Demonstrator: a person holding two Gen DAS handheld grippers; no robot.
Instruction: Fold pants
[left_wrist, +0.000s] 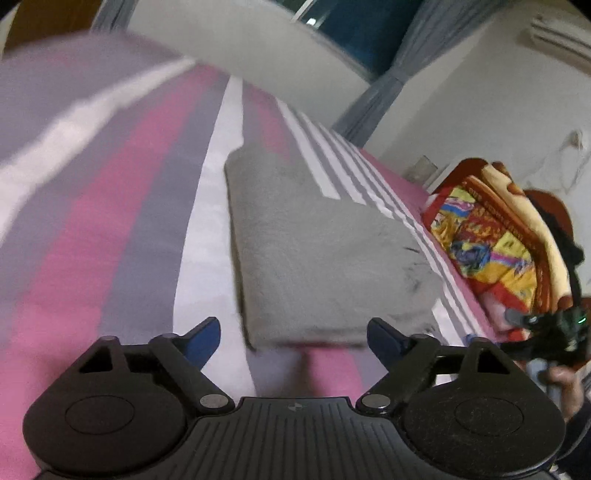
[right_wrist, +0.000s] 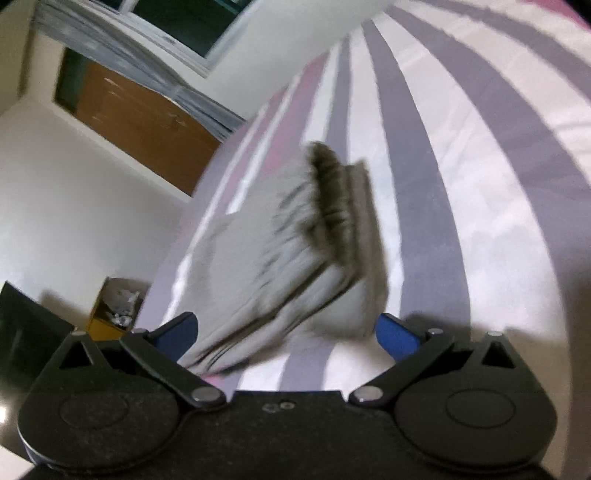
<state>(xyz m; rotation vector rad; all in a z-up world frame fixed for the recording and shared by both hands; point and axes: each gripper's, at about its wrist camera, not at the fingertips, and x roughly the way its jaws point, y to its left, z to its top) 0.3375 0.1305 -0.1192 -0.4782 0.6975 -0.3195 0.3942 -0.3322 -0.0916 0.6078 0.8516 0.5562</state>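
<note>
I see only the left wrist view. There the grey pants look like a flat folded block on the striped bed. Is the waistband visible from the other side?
Observer: Yes. In the right wrist view the pants show a dark gathered waistband at their far end.
Operator: Is the right gripper holding the stack?
Observer: No. The right gripper stands open, and its blue fingertips press on no cloth.
Operator: How many layers lie there?
Observer: Several stacked edges show at the near corner; blur prevents an exact count.
Operator: What stands beside the bed on that side?
Observer: A small box with crumpled scraps, on the floor next to the bed.
</note>
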